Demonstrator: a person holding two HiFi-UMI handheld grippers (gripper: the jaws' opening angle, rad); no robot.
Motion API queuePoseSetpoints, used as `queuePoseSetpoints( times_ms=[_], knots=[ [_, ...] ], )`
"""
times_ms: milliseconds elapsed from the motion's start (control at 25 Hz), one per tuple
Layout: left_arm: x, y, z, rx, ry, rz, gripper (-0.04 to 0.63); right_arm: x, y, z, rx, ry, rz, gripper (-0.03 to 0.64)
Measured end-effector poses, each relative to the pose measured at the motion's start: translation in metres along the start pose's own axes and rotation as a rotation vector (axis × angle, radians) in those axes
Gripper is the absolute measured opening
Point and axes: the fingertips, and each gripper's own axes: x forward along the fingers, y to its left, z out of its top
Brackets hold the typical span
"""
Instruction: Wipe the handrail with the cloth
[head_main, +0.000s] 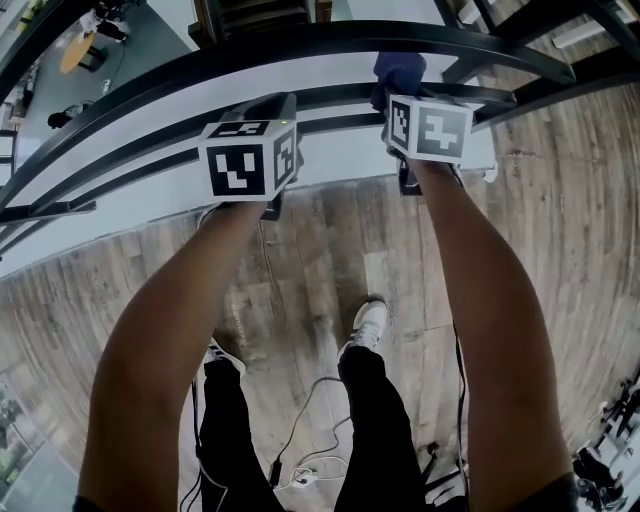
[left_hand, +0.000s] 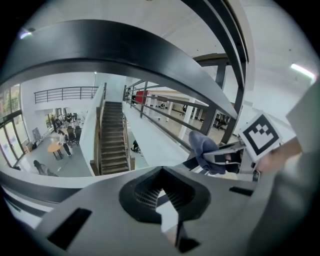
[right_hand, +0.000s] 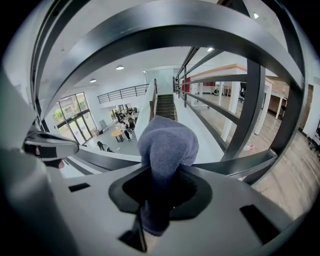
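Here our right gripper (right_hand: 150, 225) clamps the blue cloth (right_hand: 167, 145), held up at the far handrail (head_main: 250, 40). Our left gripper (left_hand: 169, 220), jaws together and empty, sits just to its left.

We find no word, number, brand or sign that we can read in any view. The only printed marks are black-and-white square patterns, not lettering. In the head view they stand on the left cube (head_main: 248, 160) of the left gripper (head_main: 268, 104) at about eleven o'clock, and on the right cube (head_main: 430, 130) of the right gripper (head_main: 398, 98) at about one o'clock. In the left gripper view that right cube shows near three o'clock.
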Motion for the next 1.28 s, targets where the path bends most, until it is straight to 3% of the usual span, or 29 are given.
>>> queuePoseSetpoints(
  times_ms=[520, 840, 1120, 1280],
  knots=[
    [0.079, -0.138, 0.021, 0.037, 0.026, -0.119, 0.002, -0.021, -0.148, -0.006, 0.047, -0.015, -0.067, 0.091],
    [0.109, -0.184, 0.033, 0.019, -0.001, -0.150, 0.002, -0.028, -0.223, -0.013, 0.087, -0.010, -0.104, 0.091],
    [0.095, -0.149, 0.020, -0.012, -0.027, -0.104, 0.002, -0.033, -0.220, -0.011, 0.088, -0.066, -0.121, 0.091],
    [0.070, -0.113, 0.004, -0.011, -0.049, -0.081, 0.002, -0.046, -0.154, 0.000, -0.040, -0.251, -0.061, 0.091]
  ],
)
